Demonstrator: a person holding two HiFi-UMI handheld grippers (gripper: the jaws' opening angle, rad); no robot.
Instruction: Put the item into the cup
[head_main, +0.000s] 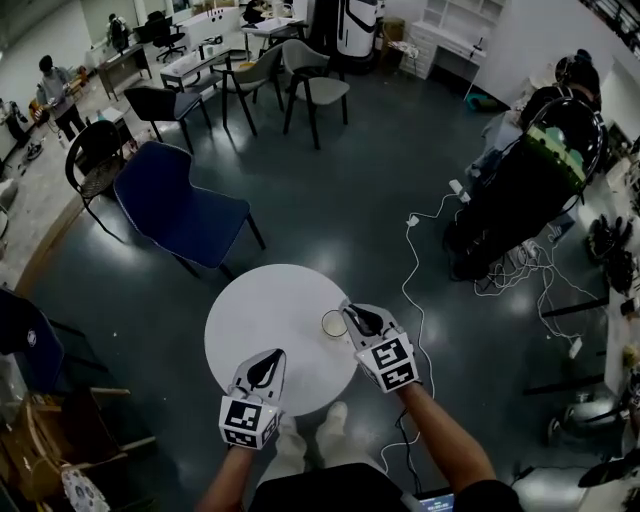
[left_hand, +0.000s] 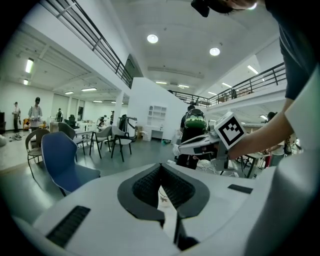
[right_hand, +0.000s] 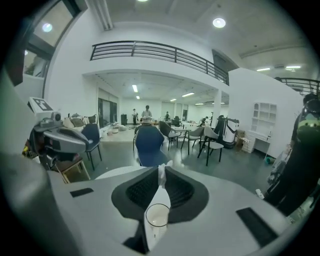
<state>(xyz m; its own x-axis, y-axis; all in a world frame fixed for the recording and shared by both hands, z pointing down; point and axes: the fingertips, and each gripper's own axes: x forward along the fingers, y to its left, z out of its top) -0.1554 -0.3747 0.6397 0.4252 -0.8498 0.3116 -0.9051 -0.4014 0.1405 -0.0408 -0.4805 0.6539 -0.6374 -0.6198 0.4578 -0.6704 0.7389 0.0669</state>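
Item (right_hand: 161, 175), a small white scrap, is pinched in the closed tips of the right gripper (head_main: 355, 316), right by the rim of the cup (head_main: 333, 323) on the round white table (head_main: 265, 305). The right forearm reaches in from the lower right. The left gripper (head_main: 268, 360) is over the table's near edge, jaws together and empty. The item is too small to identify and can't be made out in the head view.

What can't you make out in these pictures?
What the white item is: right gripper view, the right gripper's jaws cover all but a scrap.
Whether the cup holds anything: head view, too small.
The dark mark between the left gripper's jaws: left gripper view, too small.
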